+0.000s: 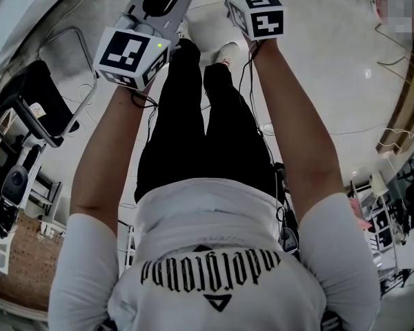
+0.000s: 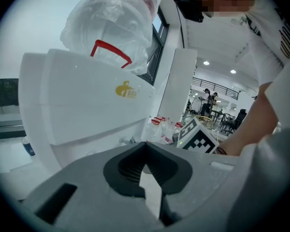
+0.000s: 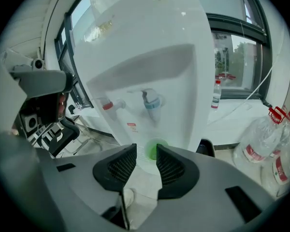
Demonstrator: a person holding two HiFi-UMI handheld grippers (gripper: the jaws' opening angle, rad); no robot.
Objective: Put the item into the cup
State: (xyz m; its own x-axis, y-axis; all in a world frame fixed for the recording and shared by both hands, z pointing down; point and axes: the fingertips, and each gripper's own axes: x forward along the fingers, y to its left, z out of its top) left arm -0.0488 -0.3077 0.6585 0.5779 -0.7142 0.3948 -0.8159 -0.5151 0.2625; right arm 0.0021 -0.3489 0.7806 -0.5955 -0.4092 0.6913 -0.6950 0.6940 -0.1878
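Over a pale glossy floor [image 1: 331, 81], both bare forearms stretch straight out, side by side. The left tongs [image 2: 145, 146] are pressed together on nothing, while the right tongs [image 3: 146, 151] stand slightly apart and empty. Through their gap a green cup [image 3: 153, 146] sits in the recess of the white water dispenser [image 3: 150, 57], beneath its red and blue taps.

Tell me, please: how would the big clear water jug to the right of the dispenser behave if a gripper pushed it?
The clear jug looks empty, so it is probably light for its size and would slide or tip easily. Its thin-looking, see-through wall may dent under the jaws. Its rounded body could roll if toppled.
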